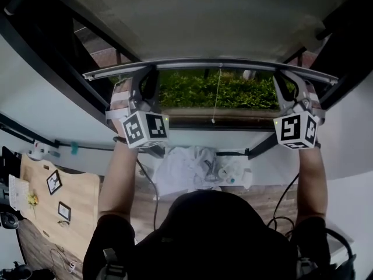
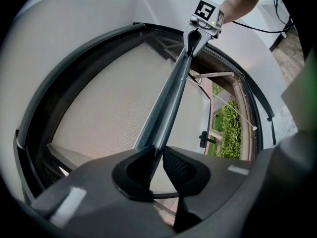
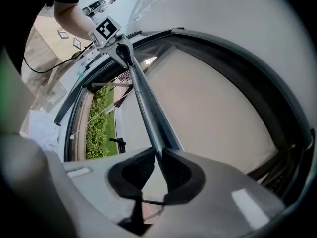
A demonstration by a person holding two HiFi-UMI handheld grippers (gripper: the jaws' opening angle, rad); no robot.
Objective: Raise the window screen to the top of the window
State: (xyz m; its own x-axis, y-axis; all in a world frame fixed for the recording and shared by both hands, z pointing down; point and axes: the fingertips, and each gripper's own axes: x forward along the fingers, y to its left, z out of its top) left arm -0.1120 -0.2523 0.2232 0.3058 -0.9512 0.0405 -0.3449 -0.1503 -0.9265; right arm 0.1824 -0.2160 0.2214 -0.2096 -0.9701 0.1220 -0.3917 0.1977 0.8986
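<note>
Grippers: two, left gripper [image 1: 135,80], right gripper [image 1: 295,81]. Window screen [image 1: 204,16]: one. Pull cord [image 1: 217,95]: one.

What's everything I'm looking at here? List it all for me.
screen: one, beige, covering the window's upper part
bar: one, grey, along the screen's bottom edge
cord: one, white, hanging from the bar's middle
hedge: one, green, outside
frame: one, black, around the window
desk: one, wooden, lower left
left hand-held gripper, right hand-held gripper: two, grey, each shut on the bar
arms: two, bare, below the grippers
</note>
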